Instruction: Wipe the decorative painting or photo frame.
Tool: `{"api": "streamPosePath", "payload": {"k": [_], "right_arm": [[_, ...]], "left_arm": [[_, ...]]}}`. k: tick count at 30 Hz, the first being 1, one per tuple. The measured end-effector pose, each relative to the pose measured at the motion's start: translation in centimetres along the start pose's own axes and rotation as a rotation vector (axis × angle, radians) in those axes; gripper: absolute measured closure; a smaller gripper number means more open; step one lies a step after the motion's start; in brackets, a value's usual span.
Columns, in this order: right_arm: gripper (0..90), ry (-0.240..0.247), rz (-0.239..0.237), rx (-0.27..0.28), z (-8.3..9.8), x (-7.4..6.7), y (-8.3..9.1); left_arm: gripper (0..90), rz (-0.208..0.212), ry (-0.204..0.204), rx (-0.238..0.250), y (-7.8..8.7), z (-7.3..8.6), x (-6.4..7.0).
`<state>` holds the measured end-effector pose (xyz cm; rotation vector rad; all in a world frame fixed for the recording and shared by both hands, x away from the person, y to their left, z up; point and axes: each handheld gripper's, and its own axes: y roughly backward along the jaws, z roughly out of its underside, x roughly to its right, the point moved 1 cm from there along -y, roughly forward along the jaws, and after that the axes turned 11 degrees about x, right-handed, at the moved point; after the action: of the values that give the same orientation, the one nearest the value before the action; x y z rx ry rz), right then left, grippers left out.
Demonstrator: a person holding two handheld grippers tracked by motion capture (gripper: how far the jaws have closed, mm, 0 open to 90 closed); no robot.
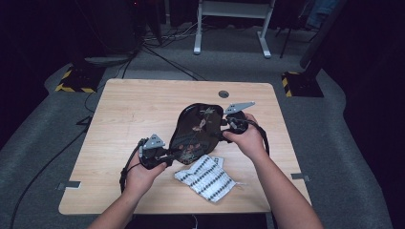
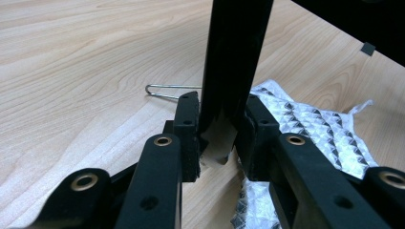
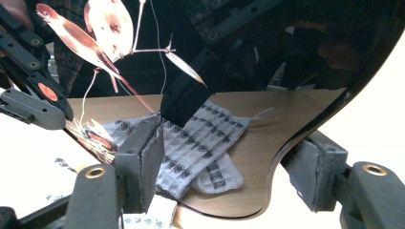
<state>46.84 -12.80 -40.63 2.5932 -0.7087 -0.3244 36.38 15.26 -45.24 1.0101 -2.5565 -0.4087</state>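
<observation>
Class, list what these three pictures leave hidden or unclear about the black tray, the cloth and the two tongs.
- High view: the tray covers part of the cloth; the left tongs' tips are too small.
- Left gripper view: the tray's top is cut off by the frame.
- Right gripper view: whether the right tongs press the tray is unclear.

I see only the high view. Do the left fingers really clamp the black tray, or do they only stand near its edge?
Observer: They clamp it. In the left gripper view, the left gripper has both fingers pressed on the edge of the black tray.
Operator: Is anything small on the table there?
Observer: Yes, a bent metal wire lies on the table, just beyond the fingers.
Operator: And the right side?
Observer: In the right gripper view, the tray's rim lies between the fingers of the right gripper. I cannot tell whether they press on it.
</observation>
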Motion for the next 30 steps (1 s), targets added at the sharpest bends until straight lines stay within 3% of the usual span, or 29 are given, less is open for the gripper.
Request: {"api": "streamPosePath", "payload": {"k": [11,19,23,30], "right_arm": [[41.4,-0.014,0.058,0.041,-0.7,-0.1,0.9],[46.9,-0.009,0.105,0.079,-1.5,-0.6,2.2],[48.9,-0.022,0.127,0.089,-1.7,-0.8,2.8],[52.0,-0.062,0.143,0.124,-1.5,-0.9,3.7]], "left_arm": [[67.4,0.001,0.025,0.013,-0.5,-1.6,-1.5],[63.8,0.007,-0.026,0.006,-0.8,-3.3,-2.3],[62.1,0.021,-0.031,0.005,-1.0,-3.7,-2.8],[61.2,0.087,-0.036,0.031,-1.3,-4.3,-3.7]]}}
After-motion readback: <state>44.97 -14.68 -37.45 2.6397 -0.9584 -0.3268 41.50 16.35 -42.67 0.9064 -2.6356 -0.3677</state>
